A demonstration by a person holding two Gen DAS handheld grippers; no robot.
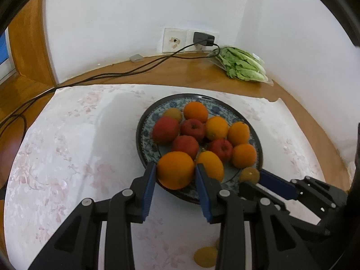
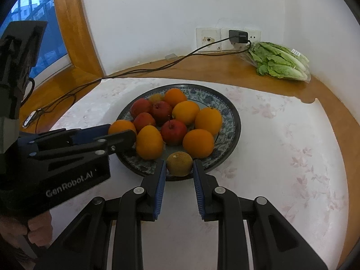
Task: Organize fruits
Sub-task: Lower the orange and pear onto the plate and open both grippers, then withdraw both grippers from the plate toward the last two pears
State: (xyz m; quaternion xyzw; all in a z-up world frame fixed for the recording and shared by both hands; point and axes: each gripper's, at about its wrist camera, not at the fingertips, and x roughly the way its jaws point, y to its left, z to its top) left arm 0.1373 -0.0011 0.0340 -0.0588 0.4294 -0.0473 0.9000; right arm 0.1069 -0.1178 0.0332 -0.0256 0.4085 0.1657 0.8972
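Left gripper clamps the orange, lower centre; right gripper brackets the brownish fruit. Both likely firm, smooth; grip mid-girth.

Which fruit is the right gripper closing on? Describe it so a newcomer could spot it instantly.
Find the blue-patterned plate on the white floral cloth. At its near rim, between the right gripper fingers, sits a small fruit. Unlike the bright oranges and red apples around it, it is dull brownish-yellow, rough-skinned and the smallest nearby.
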